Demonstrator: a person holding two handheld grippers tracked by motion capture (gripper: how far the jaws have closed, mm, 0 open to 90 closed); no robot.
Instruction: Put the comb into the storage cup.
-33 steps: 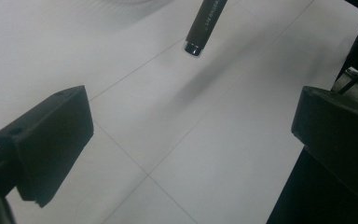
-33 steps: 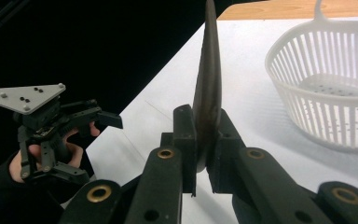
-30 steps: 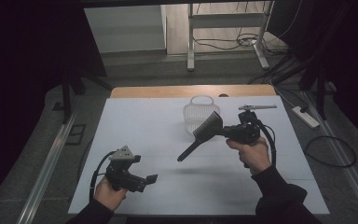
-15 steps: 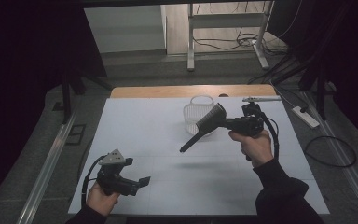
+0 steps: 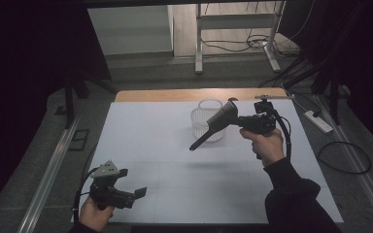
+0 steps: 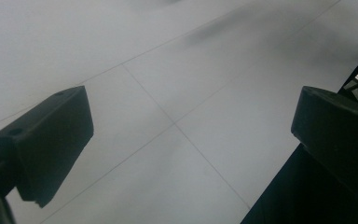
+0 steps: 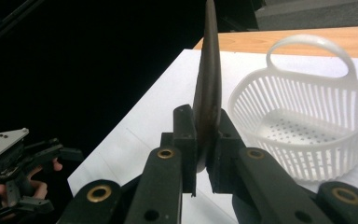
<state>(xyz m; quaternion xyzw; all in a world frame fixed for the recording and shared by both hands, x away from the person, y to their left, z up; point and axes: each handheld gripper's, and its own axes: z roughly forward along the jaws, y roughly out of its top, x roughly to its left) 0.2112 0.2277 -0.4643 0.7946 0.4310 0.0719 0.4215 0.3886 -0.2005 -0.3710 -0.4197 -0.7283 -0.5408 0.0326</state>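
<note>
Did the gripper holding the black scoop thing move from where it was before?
Yes. The right gripper, shut on the dark spatula, has moved toward the far right of the table, now level with the white basket instead of nearer than it.

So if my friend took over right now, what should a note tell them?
Right tool: shut on the dark spatula, gripping its flat blade and holding it in the air, handle pointing down-left.
Left tool: open, nothing in it, low by the near left edge of the white table.
White basket: nothing inside, standing on the table at the far side, just behind the spatula.
Done: spatula picked up.
Left, probably: put the spatula into the basket and let go.
</note>
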